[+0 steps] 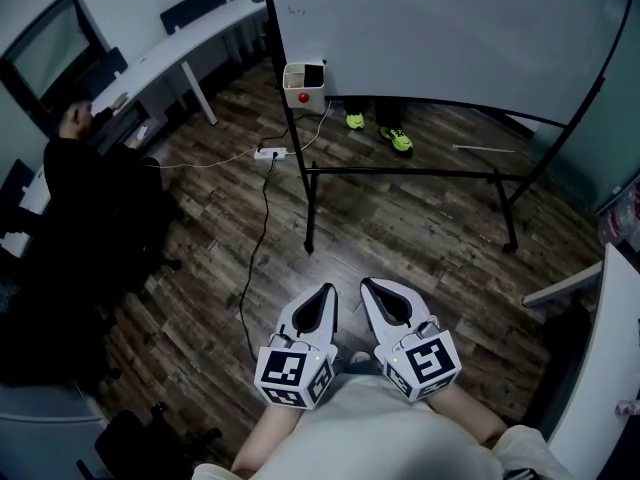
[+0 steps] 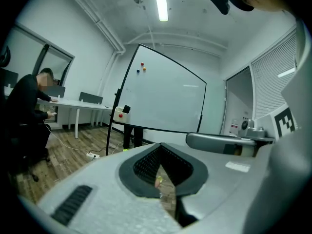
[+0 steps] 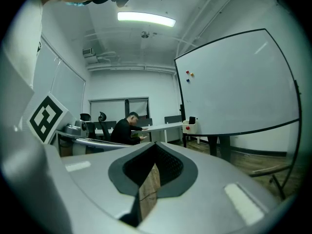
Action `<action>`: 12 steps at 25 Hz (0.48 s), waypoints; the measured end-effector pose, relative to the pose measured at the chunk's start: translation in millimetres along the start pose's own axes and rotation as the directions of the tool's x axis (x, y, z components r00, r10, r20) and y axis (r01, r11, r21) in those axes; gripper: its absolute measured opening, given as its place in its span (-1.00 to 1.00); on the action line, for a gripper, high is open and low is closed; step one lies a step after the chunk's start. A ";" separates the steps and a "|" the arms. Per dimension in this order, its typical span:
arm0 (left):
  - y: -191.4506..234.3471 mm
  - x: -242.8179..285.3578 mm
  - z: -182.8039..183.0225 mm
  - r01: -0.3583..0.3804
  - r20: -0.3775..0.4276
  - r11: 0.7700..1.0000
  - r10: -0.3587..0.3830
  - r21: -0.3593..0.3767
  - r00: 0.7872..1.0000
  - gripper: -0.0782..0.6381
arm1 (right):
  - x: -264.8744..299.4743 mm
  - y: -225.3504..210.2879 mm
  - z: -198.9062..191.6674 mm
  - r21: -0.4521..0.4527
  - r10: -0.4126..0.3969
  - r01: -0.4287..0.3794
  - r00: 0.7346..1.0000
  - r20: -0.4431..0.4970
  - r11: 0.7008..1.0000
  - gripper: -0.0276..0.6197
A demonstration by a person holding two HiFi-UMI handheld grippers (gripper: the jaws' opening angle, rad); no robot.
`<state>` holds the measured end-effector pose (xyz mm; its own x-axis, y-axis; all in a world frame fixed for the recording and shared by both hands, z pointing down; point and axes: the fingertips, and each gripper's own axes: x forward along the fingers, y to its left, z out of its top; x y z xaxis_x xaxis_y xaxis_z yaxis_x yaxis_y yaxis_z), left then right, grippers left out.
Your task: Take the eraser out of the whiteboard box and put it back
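Pointing forward from just in front of the person's body, the left gripper and the right gripper sit side by side, near each other but apart. Each one's own view shows its jaws brought together, with only a thin sliver of wooden floor showing through and nothing held between them.

Further out on the floor, a white power strip lies beside the left foot of the whiteboard's stand, with a dark cable trailing back from it.

At the lower left corner of the whiteboard, the whiteboard box hangs on the stand's left post. The eraser, a dark block, stands upright inside it, well away from both grippers. The left gripper view shows small magnets near the board's upper left corner.

Behind the board's lower edge a pair of yellow-green shoes stands on the floor. Off to the left, a person in dark clothes sits at a long white desk with a monitor.
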<state>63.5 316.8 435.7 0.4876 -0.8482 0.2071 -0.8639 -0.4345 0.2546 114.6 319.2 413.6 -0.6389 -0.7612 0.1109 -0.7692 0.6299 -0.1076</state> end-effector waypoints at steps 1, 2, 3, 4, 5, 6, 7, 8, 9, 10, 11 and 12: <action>0.3 0.8 0.0 -0.001 0.000 1.000 0.001 -0.002 1.000 -0.77 | 0.7 -1.2 -0.7 0.002 0.001 -0.001 1.000 -0.001 1.000 -0.90; 0.8 2.0 -0.1 -0.002 -0.001 1.000 0.002 -0.003 1.000 -0.77 | 1.9 -2.4 -1.3 0.005 0.002 -0.002 1.000 -0.002 1.000 -0.90; 1.6 3.6 -0.1 -0.001 -0.004 1.000 0.001 -0.002 1.000 -0.77 | 3.7 -3.3 -1.7 0.005 0.004 -0.004 1.000 -0.004 1.000 -0.90; 2.9 5.4 0.0 0.000 -0.005 1.000 0.000 -0.001 1.000 -0.77 | 5.9 -4.0 -1.8 0.005 0.007 -0.007 1.000 -0.005 1.000 -0.90; 4.6 7.6 0.5 0.000 -0.006 1.000 0.000 0.001 1.000 -0.77 | 8.4 -5.0 -2.0 0.005 0.009 -0.009 1.000 -0.007 1.000 -0.90; 6.8 10.1 1.3 0.000 -0.006 1.000 0.000 0.001 1.000 -0.77 | 11.2 -6.3 -2.3 0.007 0.010 -0.010 1.000 -0.008 1.000 -0.90; 9.4 12.8 2.4 0.001 -0.005 1.000 -0.001 0.000 1.000 -0.77 | 14.3 -7.8 -2.5 0.008 0.010 -0.010 1.000 -0.008 1.000 -0.90; 12.5 15.6 3.7 0.002 -0.004 1.000 -0.002 -0.001 1.000 -0.77 | 17.8 -9.4 -2.5 0.009 0.008 -0.008 1.000 -0.009 1.000 -0.90; 15.8 18.7 5.3 0.004 -0.004 1.000 -0.004 0.000 1.000 -0.77 | 21.5 -11.3 -2.3 0.009 0.006 -0.006 1.000 -0.010 1.000 -0.90; 19.1 22.3 7.3 0.006 -0.005 1.000 -0.006 0.001 1.000 -0.77 | 25.1 -13.8 -1.9 0.010 0.002 -0.002 1.000 -0.012 1.000 -0.90; 22.4 26.4 9.5 0.008 -0.005 1.000 -0.008 0.003 1.000 -0.77 | 28.6 -17.0 -1.3 0.011 -0.004 0.004 1.000 -0.013 1.000 -0.90; 25.7 30.8 11.6 0.011 -0.006 1.000 -0.011 0.004 1.000 -0.77 | 32.0 -20.7 -0.8 0.011 -0.010 0.010 1.000 -0.013 1.000 -0.90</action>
<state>54.9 276.0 437.6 0.4977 -0.8416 0.2096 -0.8590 -0.4449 0.2533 110.1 281.9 420.1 -0.6315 -0.7652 0.1251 -0.7752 0.6206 -0.1177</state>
